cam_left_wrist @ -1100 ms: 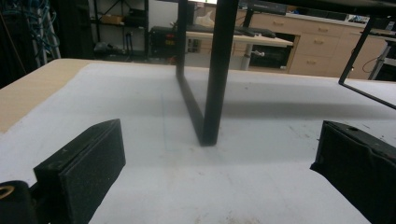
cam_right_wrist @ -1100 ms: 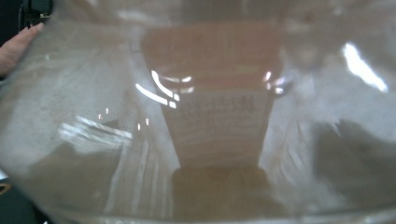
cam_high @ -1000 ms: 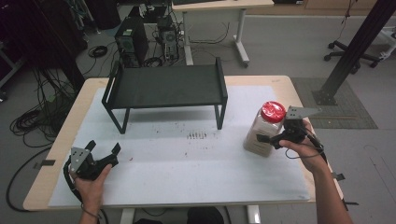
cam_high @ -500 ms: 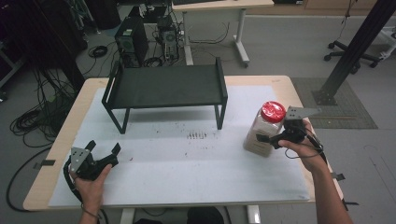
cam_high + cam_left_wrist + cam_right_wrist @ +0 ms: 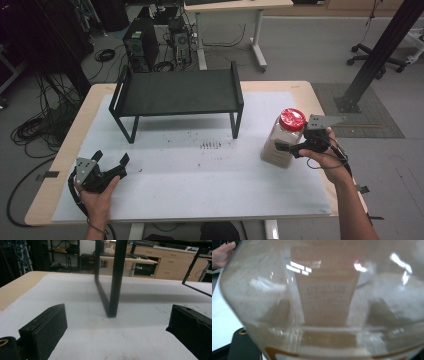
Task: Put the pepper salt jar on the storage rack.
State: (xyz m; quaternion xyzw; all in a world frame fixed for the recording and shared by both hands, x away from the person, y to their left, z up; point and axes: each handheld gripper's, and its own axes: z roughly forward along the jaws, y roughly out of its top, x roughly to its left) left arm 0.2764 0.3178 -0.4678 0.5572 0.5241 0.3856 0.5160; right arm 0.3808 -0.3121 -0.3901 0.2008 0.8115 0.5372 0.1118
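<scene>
The right tool (image 5: 289,148) is seen closed around a clear, red-lidded jar (image 5: 283,140) standing upright near the right edge of the table (image 5: 60,150); the jar's wall is pressed close in the right gripper view. The left tool (image 5: 111,164) is held wide open and empty, low over the white mat (image 5: 210,175), aimed at a leg of the black rack (image 5: 177,92) behind.

Table (image 5: 65,150): light wood top, covered with a white sheet (image 5: 200,175) bearing small dark specks near its centre. Floor behind the table: a computer tower (image 5: 141,48) with tangled cables (image 5: 35,125) to the left. A second desk (image 5: 235,5) stands farther back. Right side: a dark slanted post (image 5: 380,50) on a grey mat (image 5: 370,107); an office chair base (image 5: 385,57) beyond.
</scene>
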